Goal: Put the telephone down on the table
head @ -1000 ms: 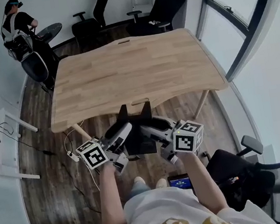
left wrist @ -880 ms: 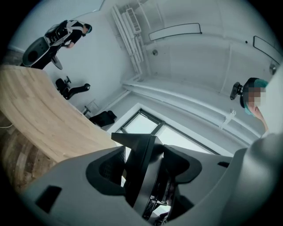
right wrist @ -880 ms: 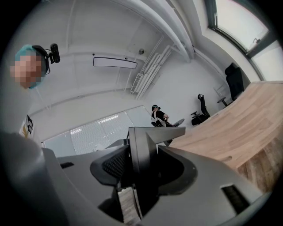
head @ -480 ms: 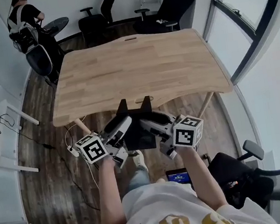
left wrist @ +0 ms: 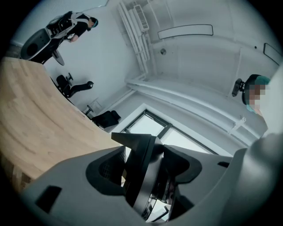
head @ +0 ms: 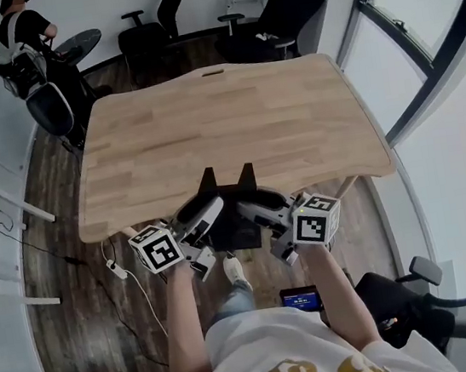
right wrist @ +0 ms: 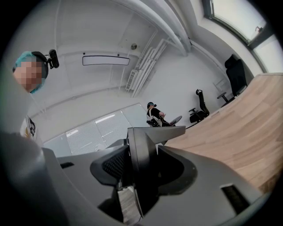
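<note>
The telephone (head: 230, 215) is a flat black body with two pointed corners sticking up. It hangs between my two grippers, over the front edge of the wooden table (head: 223, 113). My left gripper (head: 206, 214) is shut on its left side and my right gripper (head: 255, 207) is shut on its right side. In the left gripper view the black slab (left wrist: 142, 176) is pinched edge-on between the jaws, with the tabletop (left wrist: 35, 119) at the left. The right gripper view shows the same slab (right wrist: 141, 161) clamped, with the tabletop (right wrist: 230, 132) at the right.
Black office chairs (head: 273, 12) stand behind the table, and a person (head: 19, 43) sits at the back left. A window wall (head: 427, 33) runs along the right. Cables and a power strip (head: 114, 268) lie on the floor at the left. Another chair (head: 422, 309) is at the lower right.
Both grippers and the telephone have moved forward and up. The phone's pointed corners now overlap the table's front edge instead of sitting below it.
</note>
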`<state>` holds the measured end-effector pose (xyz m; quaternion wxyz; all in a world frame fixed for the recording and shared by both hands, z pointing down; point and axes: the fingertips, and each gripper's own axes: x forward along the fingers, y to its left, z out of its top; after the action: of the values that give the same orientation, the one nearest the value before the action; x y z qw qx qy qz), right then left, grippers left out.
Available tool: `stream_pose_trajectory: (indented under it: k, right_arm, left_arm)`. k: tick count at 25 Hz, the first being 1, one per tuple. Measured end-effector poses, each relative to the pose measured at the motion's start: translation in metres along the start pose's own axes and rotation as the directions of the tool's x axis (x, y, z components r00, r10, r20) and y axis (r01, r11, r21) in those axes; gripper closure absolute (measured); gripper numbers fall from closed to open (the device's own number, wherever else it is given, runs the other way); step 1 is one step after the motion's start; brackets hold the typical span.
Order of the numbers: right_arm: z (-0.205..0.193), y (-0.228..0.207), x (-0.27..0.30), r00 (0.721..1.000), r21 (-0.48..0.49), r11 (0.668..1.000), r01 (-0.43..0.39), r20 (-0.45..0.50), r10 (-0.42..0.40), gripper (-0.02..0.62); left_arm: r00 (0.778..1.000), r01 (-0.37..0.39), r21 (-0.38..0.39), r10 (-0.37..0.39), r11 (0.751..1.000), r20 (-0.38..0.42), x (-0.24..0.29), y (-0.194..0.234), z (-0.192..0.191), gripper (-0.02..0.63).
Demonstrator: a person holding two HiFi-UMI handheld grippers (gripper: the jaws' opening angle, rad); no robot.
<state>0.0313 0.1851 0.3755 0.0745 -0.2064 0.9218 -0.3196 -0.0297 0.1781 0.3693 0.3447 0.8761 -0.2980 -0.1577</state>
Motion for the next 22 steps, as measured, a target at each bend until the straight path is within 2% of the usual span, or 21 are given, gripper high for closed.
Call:
stream_pose_trajectory:
  k: [8, 14, 22]
  right_arm:
    - [0.051, -0.096, 0.078, 1.0, 0.04, 0.999, 0.024, -0.018, -0.023, 0.395]
    - [0.055, -0.149, 0.122, 0.998, 0.061, 0.997, 0.051, -0.032, -0.049, 0.394]
    - [0.059, -0.183, 0.152, 0.995, 0.083, 0.993, 0.085, -0.057, -0.08, 0.394]
  left_arm:
    - [0.998, 0.013, -0.053, -0.016, 0.999, -0.058, 0.064, 0.099, 0.065, 0.362]
    - [0.997, 0.006, -0.084, -0.012, 0.996, -0.079, 0.083, 0.165, 0.082, 0.36]
    - [0.994, 0.0, -0.128, -0.013, 0.992, -0.106, 0.097, 0.207, 0.098, 0.36]
